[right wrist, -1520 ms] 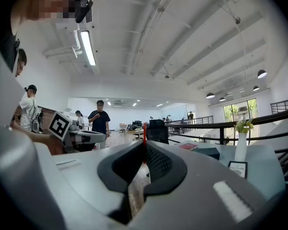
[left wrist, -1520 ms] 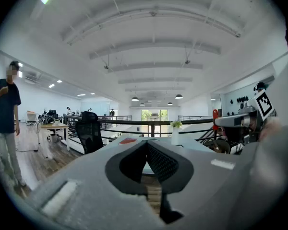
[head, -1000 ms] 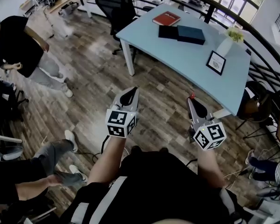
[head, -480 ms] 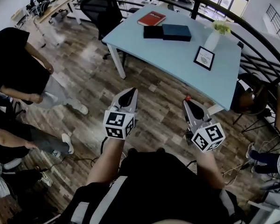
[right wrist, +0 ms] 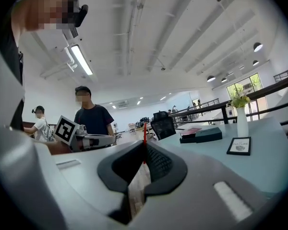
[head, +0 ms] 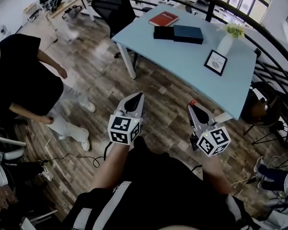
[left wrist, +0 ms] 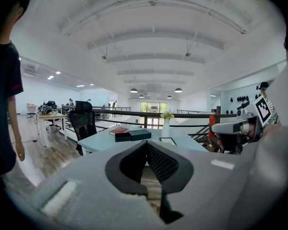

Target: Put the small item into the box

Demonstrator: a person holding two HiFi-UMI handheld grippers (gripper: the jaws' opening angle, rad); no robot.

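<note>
My right gripper (head: 193,105) is shut on a small, thin red item (head: 192,101), which sticks out past its tips (right wrist: 144,133). My left gripper (head: 137,96) is shut with nothing in it; its jaws meet in the left gripper view (left wrist: 146,143). Both hang over the wooden floor, short of the light blue table (head: 182,61). On the table's far side lie a dark teal box (head: 187,33) and a black box (head: 163,32) side by side. In the left gripper view the right gripper and its red item (left wrist: 211,126) show at the right.
The table also holds a red book (head: 163,18), a white vase with flowers (head: 226,43) and a framed card (head: 215,62). A person in a black shirt (head: 24,85) stands at the left. A black office chair (head: 113,6) and a dark railing (head: 273,68) flank the table.
The person in black at the left has walked on across the floor. Both grippers keep about the same place and stay shut, the red item still in the right one.
</note>
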